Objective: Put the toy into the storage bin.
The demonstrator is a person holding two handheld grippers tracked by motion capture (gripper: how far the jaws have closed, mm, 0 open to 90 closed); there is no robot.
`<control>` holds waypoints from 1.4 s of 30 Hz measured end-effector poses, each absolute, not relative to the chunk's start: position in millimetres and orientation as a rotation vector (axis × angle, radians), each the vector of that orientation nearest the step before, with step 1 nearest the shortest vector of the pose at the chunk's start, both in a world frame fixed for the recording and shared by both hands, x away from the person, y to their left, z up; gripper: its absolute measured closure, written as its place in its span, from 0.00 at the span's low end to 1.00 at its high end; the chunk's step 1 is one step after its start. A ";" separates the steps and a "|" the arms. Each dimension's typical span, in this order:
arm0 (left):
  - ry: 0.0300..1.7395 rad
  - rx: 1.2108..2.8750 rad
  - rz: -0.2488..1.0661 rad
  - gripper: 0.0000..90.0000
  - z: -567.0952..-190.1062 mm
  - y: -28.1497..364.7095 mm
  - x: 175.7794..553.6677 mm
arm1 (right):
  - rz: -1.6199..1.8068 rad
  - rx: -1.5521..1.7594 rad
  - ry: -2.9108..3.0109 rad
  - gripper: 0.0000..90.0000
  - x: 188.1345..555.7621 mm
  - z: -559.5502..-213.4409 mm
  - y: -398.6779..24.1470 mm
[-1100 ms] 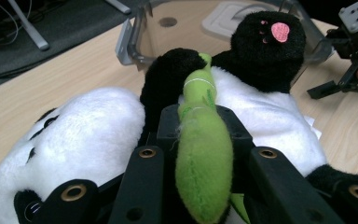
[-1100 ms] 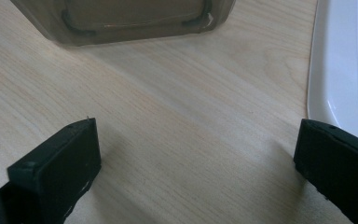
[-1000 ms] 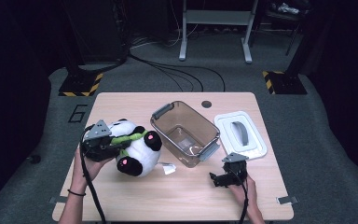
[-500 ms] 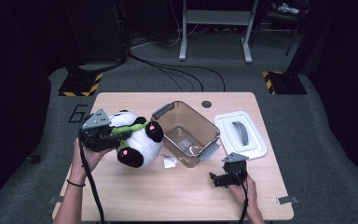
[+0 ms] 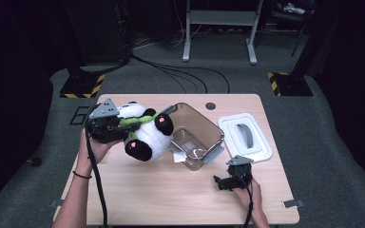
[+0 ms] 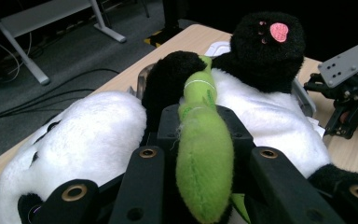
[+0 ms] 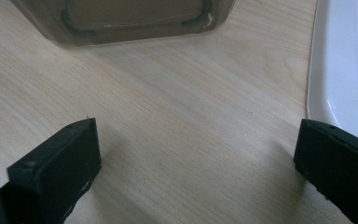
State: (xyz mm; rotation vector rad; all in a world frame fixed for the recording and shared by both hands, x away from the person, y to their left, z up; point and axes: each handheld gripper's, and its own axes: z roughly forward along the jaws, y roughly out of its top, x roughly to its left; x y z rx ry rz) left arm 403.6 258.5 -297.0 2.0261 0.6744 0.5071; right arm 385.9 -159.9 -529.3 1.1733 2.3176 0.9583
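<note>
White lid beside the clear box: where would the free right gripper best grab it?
Probably the raised grey handle in the middle of the lid. The lid lies flat on the table, so its rim is hard to pinch; the right gripper should come from above, jaws straddling the handle's narrow width.

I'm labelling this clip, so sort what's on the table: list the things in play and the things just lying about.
In play:
- plush panda, lifted off the table, clamped in the left gripper
- clear bin, open, right beside the panda

Lying about:
- white lid, flat on the table beside the bin
- right gripper, fingers apart over bare table
</note>
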 end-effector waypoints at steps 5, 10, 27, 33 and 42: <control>0.659 2.028 0.506 0.83 -291.1 250.2 409.8 | 0.958 1.175 2.317 0.00 385.9 -529.3 -159.9; 0.637 2.036 0.503 0.83 -284.9 240.0 417.1 | 0.958 1.175 2.316 0.00 385.9 -529.3 -159.9; 0.594 2.044 0.484 0.83 -281.0 196.9 444.9 | 0.958 1.183 2.314 0.00 385.6 -529.3 -159.7; 0.580 2.058 0.469 0.83 -284.6 180.8 454.2 | 0.958 1.182 2.315 0.00 385.7 -529.3 -159.8; 0.586 2.054 0.448 0.83 -293.5 162.5 463.3 | 0.956 1.174 2.316 0.00 386.1 -529.2 -160.2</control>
